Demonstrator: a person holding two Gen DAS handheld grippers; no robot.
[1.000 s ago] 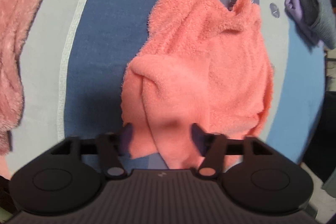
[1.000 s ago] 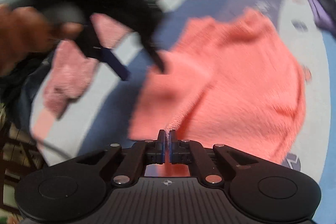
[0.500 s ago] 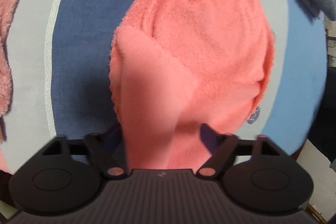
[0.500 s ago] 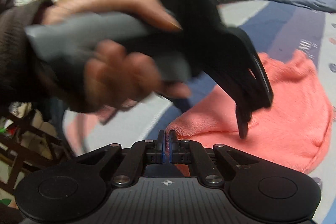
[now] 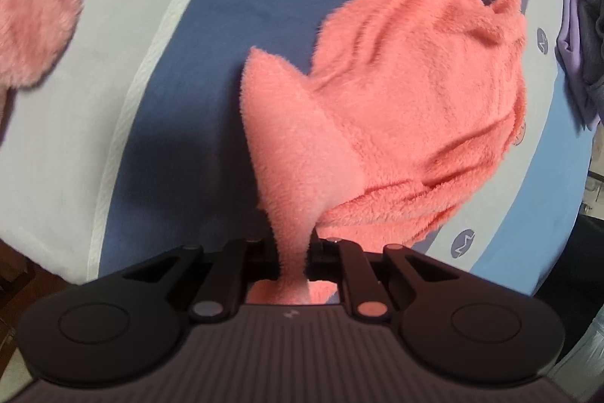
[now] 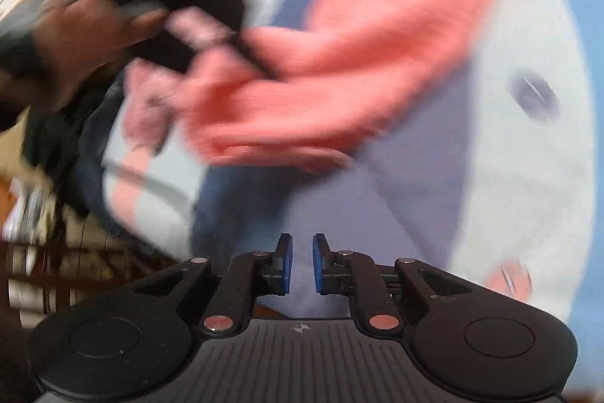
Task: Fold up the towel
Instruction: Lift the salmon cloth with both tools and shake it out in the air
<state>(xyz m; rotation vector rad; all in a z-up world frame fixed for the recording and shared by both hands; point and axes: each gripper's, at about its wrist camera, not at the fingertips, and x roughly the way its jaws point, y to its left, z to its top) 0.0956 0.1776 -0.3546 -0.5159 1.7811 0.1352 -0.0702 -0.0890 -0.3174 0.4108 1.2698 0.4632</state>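
Meanwhile the left tongs [image 5: 293,252] are closing, pinching a raised corner of the coral towel [image 5: 415,108] lying crumpled on the blue bed cover [image 5: 211,25]; the right tongs [image 6: 302,263] are opening, empty.

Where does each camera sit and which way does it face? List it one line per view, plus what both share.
Left wrist: on the left gripper, looking steeply down at the towel on the bedsheet; its jaws are closing on a pinched fold.
Right wrist: on the right gripper, facing down and across the bedsheet, blurred; jaws opening with nothing between them; the person's left hand and the left gripper show.
Shared: the towel, the bedsheet, the left gripper.
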